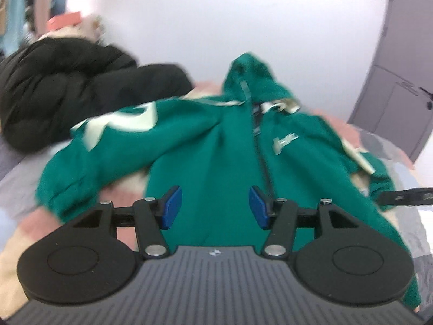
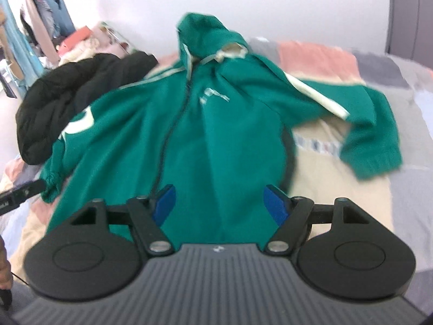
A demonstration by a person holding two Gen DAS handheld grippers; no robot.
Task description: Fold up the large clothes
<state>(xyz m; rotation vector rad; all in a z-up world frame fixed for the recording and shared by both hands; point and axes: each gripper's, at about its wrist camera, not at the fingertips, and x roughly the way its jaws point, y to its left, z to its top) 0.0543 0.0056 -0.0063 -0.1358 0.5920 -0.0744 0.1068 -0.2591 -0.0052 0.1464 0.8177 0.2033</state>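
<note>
Lying face-up on a patchwork bed cover [image 2: 338,189] is a green zip hoodie [image 2: 216,124], hood toward the far wall, both sleeves spread out to the sides.

Risks, as a judgement: fabric is soft & bulky, so a shallow pinch could catch only the top layer and drag the front panel instead of folding the whole body; the zip line may buckle. A black puffer jacket [image 1: 67,86] sits just beside the hoodie's sleeve on that side w/ the large pale print, so a sleeve fold there could snag it.

Left gripper [image 1: 215,207]: blue pads apart, nothing between them, hovering over the hoodie's lower body left of the zip. Right gripper [image 2: 219,203]: pads wide apart, empty, above the hem area right of the zip. Neither touches cloth as far as visible; both views blurred.
</note>
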